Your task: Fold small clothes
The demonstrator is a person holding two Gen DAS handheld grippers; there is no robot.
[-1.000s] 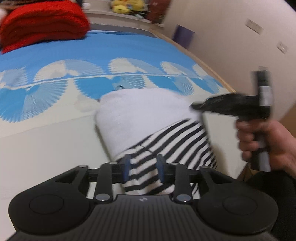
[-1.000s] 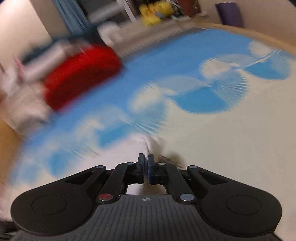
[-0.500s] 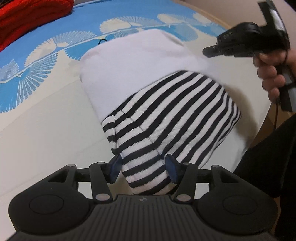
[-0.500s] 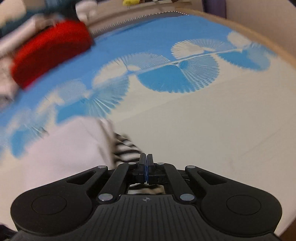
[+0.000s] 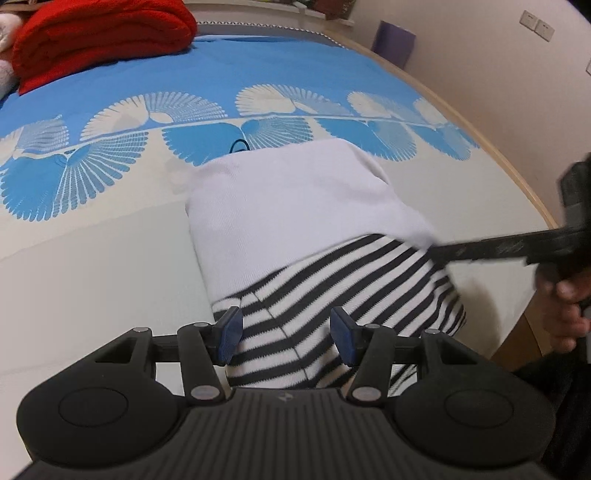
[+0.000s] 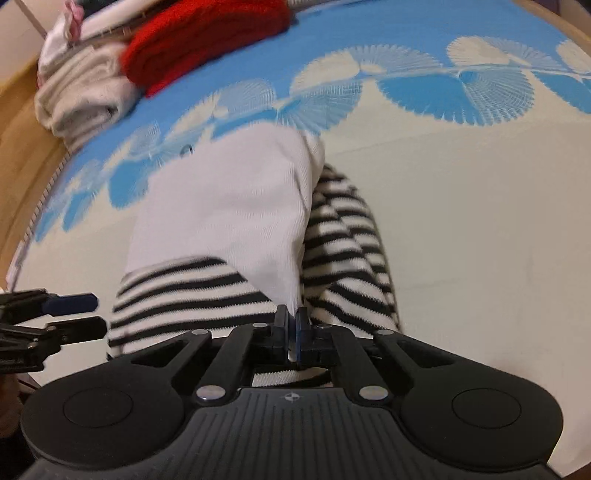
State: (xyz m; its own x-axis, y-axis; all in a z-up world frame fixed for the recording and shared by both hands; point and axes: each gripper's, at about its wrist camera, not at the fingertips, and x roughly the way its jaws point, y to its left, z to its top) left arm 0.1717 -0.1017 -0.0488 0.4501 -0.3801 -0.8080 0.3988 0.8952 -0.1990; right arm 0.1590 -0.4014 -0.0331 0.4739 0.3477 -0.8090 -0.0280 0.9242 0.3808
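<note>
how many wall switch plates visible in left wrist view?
2: both on the wall at upper right, a double plate and another cut off by the frame edge. More may be out of view.

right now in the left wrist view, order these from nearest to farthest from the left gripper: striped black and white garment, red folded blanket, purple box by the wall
1. Striped black and white garment: between the open pads of the left gripper, on the bed.
2. Red folded blanket: far up on the left, on the blue cover.
3. Purple box: beyond the bed's far end, up right, against the wall.
</note>
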